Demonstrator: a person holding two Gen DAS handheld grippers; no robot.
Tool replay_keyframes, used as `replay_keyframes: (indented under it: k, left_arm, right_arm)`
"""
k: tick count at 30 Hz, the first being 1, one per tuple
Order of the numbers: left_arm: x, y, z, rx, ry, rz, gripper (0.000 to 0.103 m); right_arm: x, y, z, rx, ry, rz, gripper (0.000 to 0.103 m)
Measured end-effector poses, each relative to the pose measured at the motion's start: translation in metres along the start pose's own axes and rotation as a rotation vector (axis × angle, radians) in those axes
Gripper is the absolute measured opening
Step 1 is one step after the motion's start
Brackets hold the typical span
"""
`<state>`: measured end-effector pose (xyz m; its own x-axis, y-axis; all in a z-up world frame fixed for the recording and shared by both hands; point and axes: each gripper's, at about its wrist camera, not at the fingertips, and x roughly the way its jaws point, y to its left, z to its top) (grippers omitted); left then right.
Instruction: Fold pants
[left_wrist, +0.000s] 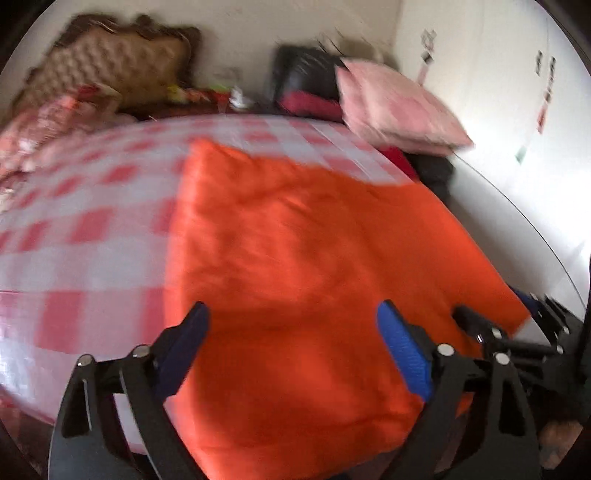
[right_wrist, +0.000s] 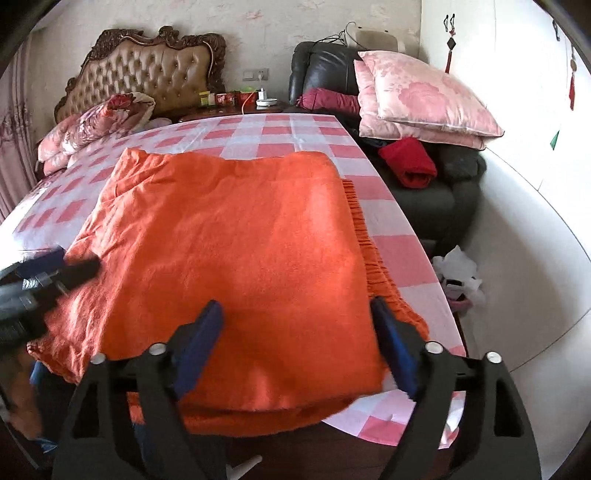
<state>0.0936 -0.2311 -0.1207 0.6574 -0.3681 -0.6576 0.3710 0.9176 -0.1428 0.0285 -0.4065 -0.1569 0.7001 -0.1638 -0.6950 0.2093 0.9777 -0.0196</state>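
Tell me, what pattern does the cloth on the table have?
The tablecloth has pink and white checks, sharpest in the right wrist view.

Streaking with motion blur across the left wrist view; staying sharp in the right. Glaring white along the right wall (left_wrist: 517, 110), bending heavily at fisheye edges.

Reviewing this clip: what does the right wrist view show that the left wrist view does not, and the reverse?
Only the right wrist view shows the orange cloth's fringed edge, a folded red garment on the dark sofa, and the left gripper at the cloth's left side. Only the left wrist view shows the right gripper at the cloth's right corner. Both show the folded orange cloth on the pink checked table cover, the pink pillows, and open jaws.
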Motion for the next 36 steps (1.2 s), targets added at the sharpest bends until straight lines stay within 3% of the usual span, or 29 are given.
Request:
replay_keyframes:
  k: [3, 5, 8, 12, 17, 21, 24, 26, 28, 30, 33, 36]
  left_arm:
    - [-0.012, 0.027, -0.001, -0.047, -0.030, 0.012, 0.069]
    - [-0.017, 0.034, -0.004, -0.060, -0.027, -0.034, 0.061]
    - [-0.025, 0.027, -0.009, -0.016, -0.057, -0.060, 0.063]
    - [-0.024, 0.000, -0.010, 0.059, -0.093, -0.072, 0.078]
    - [-0.021, 0.000, -0.004, 0.067, -0.155, -0.026, 0.078]
    - [-0.019, 0.007, -0.001, 0.051, -0.108, -0.002, 0.081]
    - [-0.026, 0.002, -0.004, 0.067, -0.107, 0.009, 0.080]
    - [-0.028, -0.008, -0.008, 0.135, -0.108, -0.011, 0.074]
    - [-0.028, -0.016, -0.011, 0.180, -0.100, -0.025, 0.069]
    - [-0.021, -0.022, -0.017, 0.218, -0.052, -0.044, 0.049]
    - [-0.004, -0.022, -0.024, 0.235, 0.043, -0.054, 0.049]
    - [-0.001, -0.016, -0.026, 0.243, 0.050, -0.047, 0.052]
  right_arm:
    - [0.001, 0.004, 0.000, 0.003, 0.004, -0.013, 0.085]
    - [0.002, 0.007, 0.001, 0.002, 0.007, -0.037, 0.088]
    - [0.002, 0.011, 0.000, -0.004, 0.003, -0.069, 0.088]
    - [0.001, 0.013, 0.000, 0.008, -0.002, -0.105, 0.088]
    - [0.002, 0.011, -0.001, 0.034, -0.006, -0.112, 0.094]
    - [0.002, 0.014, -0.002, 0.033, -0.008, -0.118, 0.094]
    - [0.002, 0.013, 0.001, 0.036, 0.005, -0.120, 0.089]
    - [-0.001, 0.014, 0.001, 0.029, -0.006, -0.153, 0.072]
    - [-0.011, 0.014, 0.003, 0.024, -0.027, -0.183, 0.063]
    - [-0.023, 0.014, 0.007, 0.023, -0.056, -0.186, 0.063]
    - [-0.034, 0.016, 0.014, 0.012, -0.081, -0.166, 0.063]
    - [-0.034, 0.024, 0.019, -0.007, -0.084, -0.115, 0.063]
